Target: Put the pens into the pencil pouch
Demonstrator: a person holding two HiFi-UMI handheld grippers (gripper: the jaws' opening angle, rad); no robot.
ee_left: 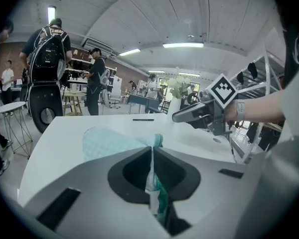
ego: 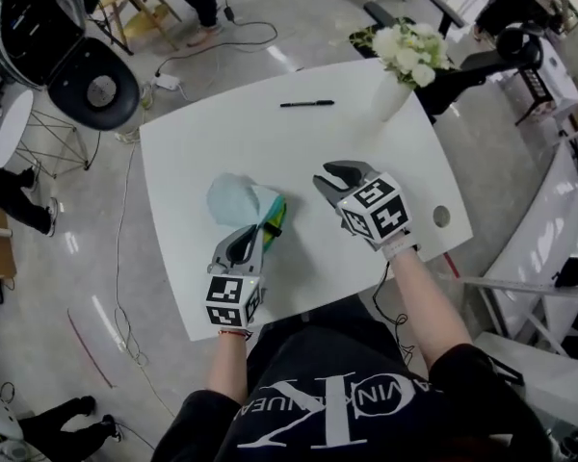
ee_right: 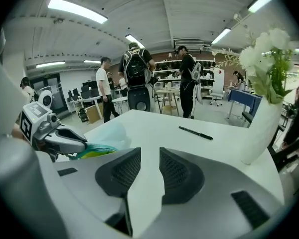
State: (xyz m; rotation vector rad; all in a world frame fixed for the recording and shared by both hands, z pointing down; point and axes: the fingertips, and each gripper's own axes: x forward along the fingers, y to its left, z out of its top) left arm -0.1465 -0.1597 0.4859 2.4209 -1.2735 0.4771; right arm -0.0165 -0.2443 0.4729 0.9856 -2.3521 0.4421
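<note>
On the white table (ego: 299, 142) lies a pale blue pencil pouch (ego: 236, 198) with a green and yellow mouth. My left gripper (ego: 254, 231) is shut on the pouch's near edge; in the left gripper view the fabric of the pouch (ee_left: 109, 141) is pinched between the jaws of the left gripper (ee_left: 152, 152). A black pen (ego: 306, 103) lies alone near the table's far edge, as the pen (ee_right: 195, 132) ahead in the right gripper view. My right gripper (ego: 335, 175) hovers just right of the pouch, open and empty; in its own view the right gripper (ee_right: 148, 154) shows bare table between its jaws.
A white vase of white flowers (ego: 405, 65) stands at the far right corner, close to the pen. A round cable hole (ego: 441, 217) sits near the table's right edge. Black chairs (ego: 67, 56), cables and several standing people surround the table.
</note>
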